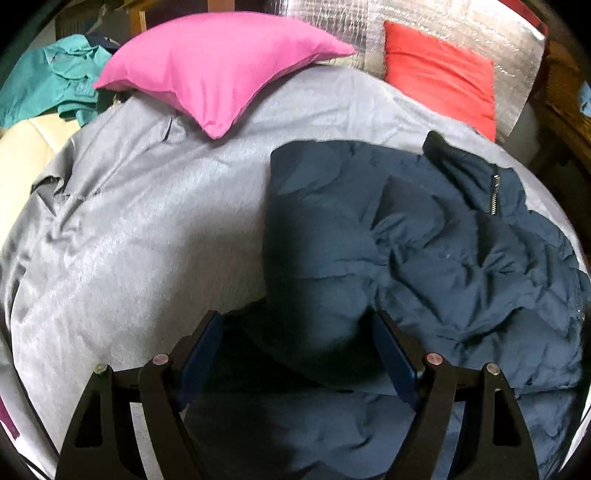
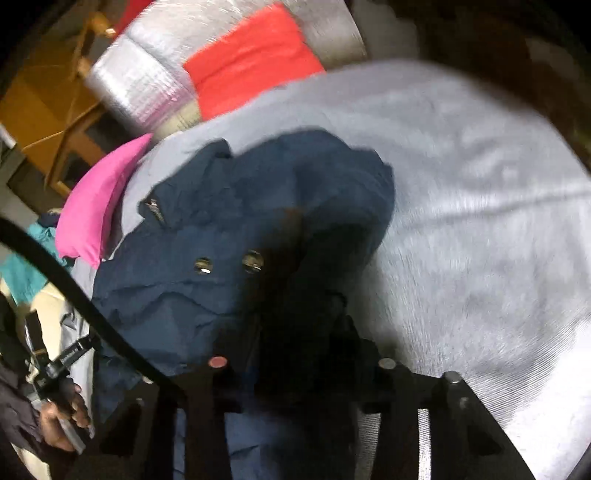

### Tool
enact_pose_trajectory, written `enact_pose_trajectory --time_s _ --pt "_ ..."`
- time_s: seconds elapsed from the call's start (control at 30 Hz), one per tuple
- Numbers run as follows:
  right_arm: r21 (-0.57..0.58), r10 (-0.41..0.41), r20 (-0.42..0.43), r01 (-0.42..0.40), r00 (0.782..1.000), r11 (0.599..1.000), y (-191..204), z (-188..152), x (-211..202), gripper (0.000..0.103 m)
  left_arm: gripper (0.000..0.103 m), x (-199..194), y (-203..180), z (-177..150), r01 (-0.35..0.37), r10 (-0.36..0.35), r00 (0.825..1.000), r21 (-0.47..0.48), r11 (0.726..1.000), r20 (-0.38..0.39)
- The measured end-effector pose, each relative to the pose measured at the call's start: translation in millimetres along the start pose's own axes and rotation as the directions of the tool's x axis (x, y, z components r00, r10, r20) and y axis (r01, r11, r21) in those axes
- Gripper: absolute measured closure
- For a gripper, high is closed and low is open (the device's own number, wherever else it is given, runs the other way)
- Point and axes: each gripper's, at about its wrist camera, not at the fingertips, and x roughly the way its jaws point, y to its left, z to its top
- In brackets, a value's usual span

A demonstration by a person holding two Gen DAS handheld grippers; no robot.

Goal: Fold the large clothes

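Note:
A navy quilted puffer jacket (image 1: 424,251) lies bunched on a grey bedspread (image 1: 147,229), its collar and zipper at the far right. My left gripper (image 1: 297,325) is open, its blue-padded fingers (image 1: 391,354) standing on either side of a rounded fold of the jacket at its near edge. In the right wrist view the jacket (image 2: 221,236) hangs lifted, two snap buttons showing. My right gripper (image 2: 299,354) is shut on a dark bunch of the jacket's fabric, which hides its fingertips.
A pink pillow (image 1: 221,70) and a red pillow (image 1: 439,74) lie at the bed's head against a silver foil panel (image 1: 480,26). Teal clothes (image 1: 51,77) lie far left. A wooden chair (image 2: 62,122) stands beyond the bed. A hand (image 2: 62,417) holds the left gripper.

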Motion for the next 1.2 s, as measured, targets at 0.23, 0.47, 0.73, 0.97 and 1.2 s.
enact_pose_trajectory --time_s 0.23,0.47,0.73,0.97,1.2 --pt "0.036 -0.034 -0.083 0.037 0.996 0.999 -18 -3 15 0.053 0.02 5 0 -5 0.003 -0.003 0.999 0.009 1.0 -0.046" --pt "0.047 -0.027 -0.038 0.029 0.999 0.999 -14 -6 -7 0.047 0.02 -16 6 -19 0.001 0.0 0.999 0.03 1.0 -0.036" --pt "0.064 0.023 0.045 -0.026 0.999 0.998 -20 -24 -49 0.037 0.02 -58 32 -53 0.015 -0.017 0.999 0.029 0.999 0.04" --pt "0.035 0.081 0.1 -0.085 0.992 0.996 -25 -65 -90 0.035 0.02 -88 84 -103 0.041 -0.039 0.999 -0.07 0.997 0.037" --pt "0.056 0.159 0.144 -0.168 0.977 0.984 -41 -103 -124 0.034 0.02 -105 119 -164 0.107 -0.107 0.994 -0.113 0.988 0.002"
